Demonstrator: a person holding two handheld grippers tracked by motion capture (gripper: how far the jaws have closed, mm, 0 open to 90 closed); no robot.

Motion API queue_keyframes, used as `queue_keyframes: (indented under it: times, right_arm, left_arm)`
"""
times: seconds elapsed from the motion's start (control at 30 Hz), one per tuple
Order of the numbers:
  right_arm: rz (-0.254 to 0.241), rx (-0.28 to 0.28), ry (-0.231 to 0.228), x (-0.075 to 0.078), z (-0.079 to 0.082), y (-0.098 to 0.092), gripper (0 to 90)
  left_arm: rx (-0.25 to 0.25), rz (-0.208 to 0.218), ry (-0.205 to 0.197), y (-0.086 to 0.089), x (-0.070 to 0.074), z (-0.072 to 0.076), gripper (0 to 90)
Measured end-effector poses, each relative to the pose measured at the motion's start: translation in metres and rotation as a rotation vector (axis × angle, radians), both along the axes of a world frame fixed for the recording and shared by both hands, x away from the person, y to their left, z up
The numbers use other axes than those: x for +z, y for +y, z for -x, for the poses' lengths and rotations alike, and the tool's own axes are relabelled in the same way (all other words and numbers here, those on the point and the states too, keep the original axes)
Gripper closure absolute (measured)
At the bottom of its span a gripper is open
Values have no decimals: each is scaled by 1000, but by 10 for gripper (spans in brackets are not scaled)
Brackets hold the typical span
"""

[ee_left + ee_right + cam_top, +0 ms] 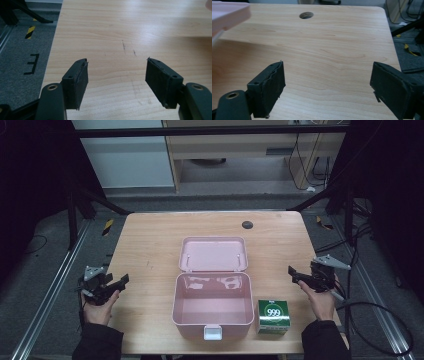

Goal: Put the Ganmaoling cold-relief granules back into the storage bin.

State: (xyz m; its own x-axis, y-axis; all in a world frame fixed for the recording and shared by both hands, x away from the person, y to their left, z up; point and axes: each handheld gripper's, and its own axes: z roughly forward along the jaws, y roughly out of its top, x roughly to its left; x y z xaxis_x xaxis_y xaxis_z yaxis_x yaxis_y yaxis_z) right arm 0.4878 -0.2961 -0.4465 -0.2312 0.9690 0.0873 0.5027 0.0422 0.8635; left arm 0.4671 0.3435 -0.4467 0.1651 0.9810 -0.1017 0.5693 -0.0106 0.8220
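Observation:
An open pink box (180,312) stands empty at the table's front middle, its lid (213,253) laid back behind it. A small green carton marked 999 (273,316) sits just right of the box. At the table's left edge a hand holds my left gripper (120,281), pointing toward the box; its jaws stand apart over bare wood (117,75). My right gripper (292,272) hovers near the right edge, behind the carton. In the right gripper view it (327,82) is open with nothing between the jaws, and the pink lid's corner (229,15) sits at the upper left.
The wooden table (150,245) has a round cable hole (247,224) near its far edge, also in the right gripper view (306,15). Grey carpet with yellow-black tape (30,31) lies beyond the left edge. Black frame legs and cables (380,320) surround the table.

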Motion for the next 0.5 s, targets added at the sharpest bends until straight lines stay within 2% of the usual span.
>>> queue_keyframes:
  times: [0.07, 0.17, 0.3, 0.4, 0.47, 0.5]
  right_arm:
    - [3, 14, -3, 3, 1, 0, 130]
    - [19, 68, -37, 20, 6, 0, 134]
    - [45, 135, -53, 37, 9, 4, 134]
    - [60, 161, -55, 44, 11, 7, 124]
    - [75, 204, -44, 53, 12, 12, 121]
    - [106, 251, -32, 62, 13, 18, 113]
  left_arm:
    - [-8, -9, 5, -2, -1, 0, 342]
    - [-33, -12, 20, -6, -5, -1, 339]
    - [-58, -2, 27, -8, -8, 0, 317]
    - [-73, -14, 36, -10, -10, 0, 311]
    - [-86, -15, 51, -11, -12, -1, 301]
    - [-91, -24, 60, -13, -13, -1, 293]
